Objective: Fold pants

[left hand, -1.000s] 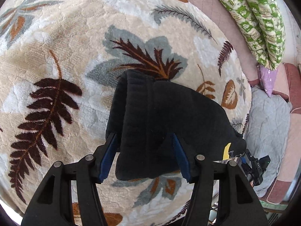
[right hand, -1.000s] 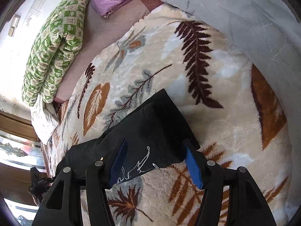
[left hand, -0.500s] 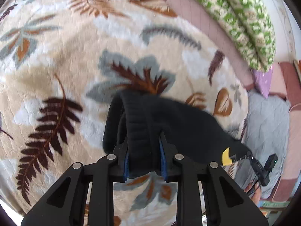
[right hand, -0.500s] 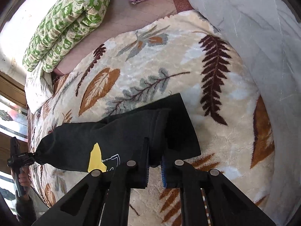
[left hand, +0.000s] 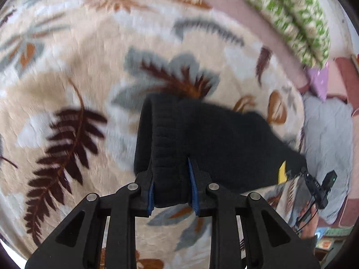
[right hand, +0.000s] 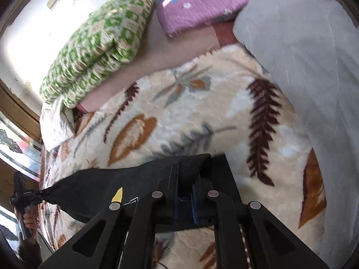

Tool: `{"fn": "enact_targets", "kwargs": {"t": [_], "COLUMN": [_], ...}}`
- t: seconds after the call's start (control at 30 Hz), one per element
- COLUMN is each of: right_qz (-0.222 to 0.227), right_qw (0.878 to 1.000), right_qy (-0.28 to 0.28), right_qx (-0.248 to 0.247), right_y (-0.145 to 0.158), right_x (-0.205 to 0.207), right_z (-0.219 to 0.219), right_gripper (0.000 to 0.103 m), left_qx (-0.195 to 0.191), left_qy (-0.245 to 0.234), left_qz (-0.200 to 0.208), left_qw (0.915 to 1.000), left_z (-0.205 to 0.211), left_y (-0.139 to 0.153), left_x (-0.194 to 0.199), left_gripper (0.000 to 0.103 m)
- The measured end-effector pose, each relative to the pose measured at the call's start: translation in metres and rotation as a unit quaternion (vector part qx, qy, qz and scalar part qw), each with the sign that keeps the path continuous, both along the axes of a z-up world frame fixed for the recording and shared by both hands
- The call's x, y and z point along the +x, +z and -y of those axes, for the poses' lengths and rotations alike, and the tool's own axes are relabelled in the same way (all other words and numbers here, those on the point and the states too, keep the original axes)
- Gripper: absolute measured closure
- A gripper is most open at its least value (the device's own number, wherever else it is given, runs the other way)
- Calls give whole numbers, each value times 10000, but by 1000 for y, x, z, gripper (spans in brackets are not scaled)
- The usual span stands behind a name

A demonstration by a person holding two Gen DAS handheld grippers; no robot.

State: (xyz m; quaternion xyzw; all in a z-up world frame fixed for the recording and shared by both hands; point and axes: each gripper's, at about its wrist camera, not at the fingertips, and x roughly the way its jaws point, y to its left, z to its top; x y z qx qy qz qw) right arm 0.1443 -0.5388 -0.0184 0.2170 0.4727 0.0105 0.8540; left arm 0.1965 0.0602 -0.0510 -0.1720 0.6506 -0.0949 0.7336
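Observation:
Black pants (left hand: 224, 139) with a yellow mark hang stretched between my two grippers above a leaf-patterned blanket (left hand: 67, 67). My left gripper (left hand: 171, 174) is shut on the ribbed waistband end. My right gripper (right hand: 185, 186) is shut on the other end of the pants (right hand: 112, 188). In the left wrist view the right gripper (left hand: 314, 186) shows at the pants' far end. In the right wrist view the left gripper (right hand: 24, 197) shows at the far left end. The pants are lifted off the blanket (right hand: 202, 112).
A green and white folded quilt (right hand: 98, 42) and a purple pillow (right hand: 202, 4) lie at the head of the bed. A grey quilt (right hand: 314, 67) lies along the right side. A window frame (right hand: 13, 103) is at left.
Both grippers closed on the pants' ends and lifted them off the blanket. The pants now hang taut between the grippers, and both views have tilted up.

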Motion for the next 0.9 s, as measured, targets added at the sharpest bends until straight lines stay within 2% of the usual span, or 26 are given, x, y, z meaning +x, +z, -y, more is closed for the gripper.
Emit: {"fn": "enact_targets", "kwargs": {"t": [0.1, 0.23, 0.27, 0.37, 0.43, 0.53, 0.67, 0.77, 0.83, 0.9], "right_qz": [-273, -342, -381, -434, -211, 12, 42, -21, -103, -147], "right_qw": [9996, 9991, 9988, 9978, 9984, 9977, 9985, 9994, 9995, 9995], "right_qy": [-72, -94, -115, -189, -255, -407, -376, -248, -203, -151], "right_qx": [93, 213, 294, 473, 456, 544, 397, 241, 210, 241], "right_y": [-36, -51, -52, -42, -26, -8, 4, 5, 2, 0], "right_x": [-17, -34, -37, -43, -44, -37, -20, -6, 2, 8], "right_z": [6, 12, 14, 20, 22, 26, 18, 6, -1, -7], "right_gripper": [94, 91, 85, 83, 80, 69, 67, 67, 67, 67], "left_qx": [74, 166, 152, 201, 215, 238, 38, 183, -2, -227], "left_qy": [-156, -305, -322, -402, -478, -481, -183, 96, 259, 300], "left_qz": [195, 222, 251, 321, 360, 366, 507, 544, 517, 397], "left_qw": [9997, 9992, 9990, 9985, 9980, 9979, 9985, 9983, 9983, 9985], "left_z": [-1, 0, 1, 1, 1, -6, -25, -30, -35, -38], "left_y": [0, 5, 7, 14, 19, 27, 43, 51, 53, 48], "left_x": [-8, -9, -10, -11, -11, -11, 1, 20, 29, 36], "left_gripper": [80, 78, 78, 77, 77, 69, 67, 66, 66, 53]}}
